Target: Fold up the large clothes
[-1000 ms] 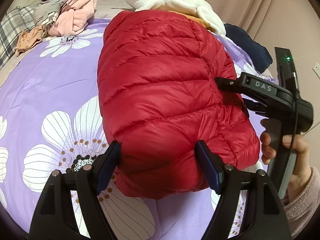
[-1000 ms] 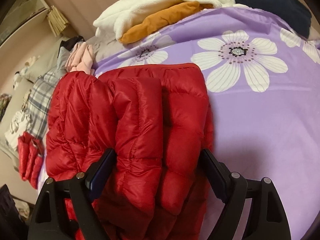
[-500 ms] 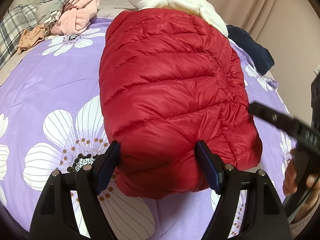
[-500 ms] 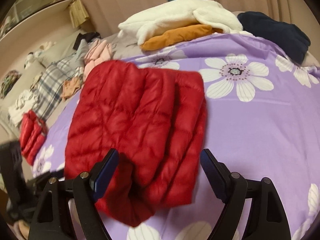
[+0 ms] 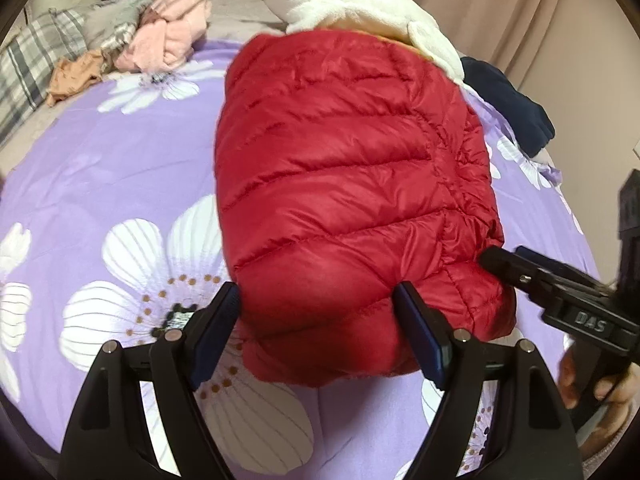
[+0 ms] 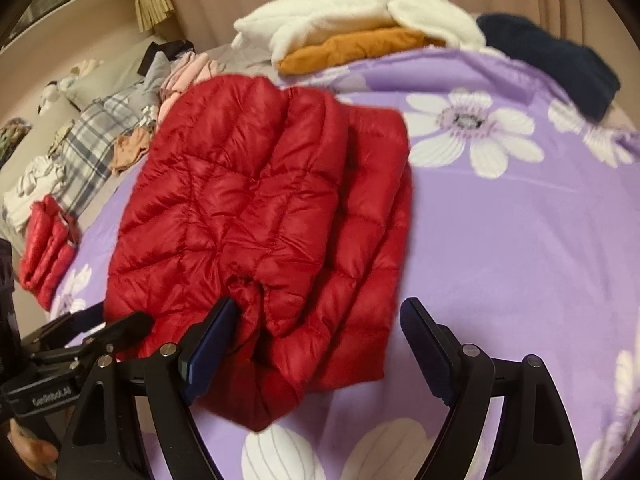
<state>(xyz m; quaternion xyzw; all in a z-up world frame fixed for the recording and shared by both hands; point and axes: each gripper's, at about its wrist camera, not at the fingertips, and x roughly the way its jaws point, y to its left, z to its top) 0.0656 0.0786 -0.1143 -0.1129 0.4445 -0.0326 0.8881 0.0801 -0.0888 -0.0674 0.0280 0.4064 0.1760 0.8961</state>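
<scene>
While spreading wider, left hand-held gripper (image 5: 318, 322) straddling red puffer jacket (image 5: 352, 200), folded on the bed (image 5: 100, 184). Right hand-held gripper (image 6: 316, 334) agape, clamping nothing. "DAS" legible from left wrist; "GenRobot.AI" and second red garment (image 6: 48, 240) only from right.

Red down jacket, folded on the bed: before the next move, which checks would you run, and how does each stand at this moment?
1. Red down jacket lies as a folded bundle on the purple floral sheet: ok.
2. Left gripper free of fabric: ok, jaws opening, the jacket's near edge between them.
3. Right gripper open: ok, though its left finger sits against a fold.
4. Layers aligned: not ok, edges stagger in the right wrist view.
5. Sleeves tucked inside: cannot tell.
</scene>
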